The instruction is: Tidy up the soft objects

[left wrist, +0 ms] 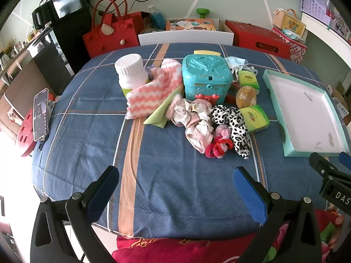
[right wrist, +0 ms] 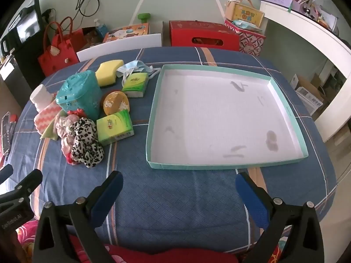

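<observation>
Left wrist view: our left gripper (left wrist: 175,188) hangs spread wide with nothing in it, low over the near edge of the table (left wrist: 171,197); right gripper (right wrist: 178,194) likewise gaping and empty, near edge, just short of the tray (right wrist: 153,118). Outward from the left claw, mid-table, sits the soft pile: red-pink scrunchie (left wrist: 218,148) nearest, leopard scrunchie (left wrist: 235,129) touching it, pale ruffled scrunchie (left wrist: 195,122) beside, then pink zigzag cloth (left wrist: 151,92) leaning by the white bottle (left wrist: 130,72) and teal box (left wrist: 206,76). Tray lies toward the right edge, nothing in it but stains. We judge all these light, limp, non-slippery; pinch a scrunchie across its bunched loop, the cloth at a folded edge, expect sag and snagging on neighbours. Tissue packs (right wrist: 115,127) are squashy, grab across the short sides. Sponge (right wrist: 108,72) and face mask (right wrist: 136,68) toward the far edge show fully only in the right wrist view. Green cloth (left wrist: 163,114) is mostly buried; round orange tin (right wrist: 115,104) partly blocked; labels unreadable.
</observation>
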Demonstrator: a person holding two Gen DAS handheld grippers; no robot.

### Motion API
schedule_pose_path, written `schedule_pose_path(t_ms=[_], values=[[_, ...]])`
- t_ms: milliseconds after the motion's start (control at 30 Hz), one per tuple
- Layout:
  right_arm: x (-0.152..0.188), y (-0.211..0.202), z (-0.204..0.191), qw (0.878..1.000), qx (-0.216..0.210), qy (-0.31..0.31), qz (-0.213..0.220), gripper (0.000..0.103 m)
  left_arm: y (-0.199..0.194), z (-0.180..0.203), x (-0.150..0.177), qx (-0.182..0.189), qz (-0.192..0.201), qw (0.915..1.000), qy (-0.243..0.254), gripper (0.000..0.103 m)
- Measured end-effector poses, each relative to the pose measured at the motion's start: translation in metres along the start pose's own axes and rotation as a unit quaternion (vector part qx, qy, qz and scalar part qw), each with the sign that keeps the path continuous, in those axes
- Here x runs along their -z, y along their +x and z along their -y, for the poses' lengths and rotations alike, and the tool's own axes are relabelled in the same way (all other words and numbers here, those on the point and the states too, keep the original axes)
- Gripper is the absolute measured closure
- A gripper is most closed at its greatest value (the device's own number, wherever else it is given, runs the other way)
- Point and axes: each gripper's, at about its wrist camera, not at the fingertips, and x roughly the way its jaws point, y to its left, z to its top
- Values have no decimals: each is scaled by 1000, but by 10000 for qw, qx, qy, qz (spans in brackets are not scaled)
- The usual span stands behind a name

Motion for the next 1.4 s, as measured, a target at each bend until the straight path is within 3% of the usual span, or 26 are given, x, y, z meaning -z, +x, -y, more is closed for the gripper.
schedule_pose_path(t_ms=[1400], values=[[1, 4, -1, 9999, 51, -17, -97, 0, 2, 0, 0, 23, -42, 10000, -30, 0]])
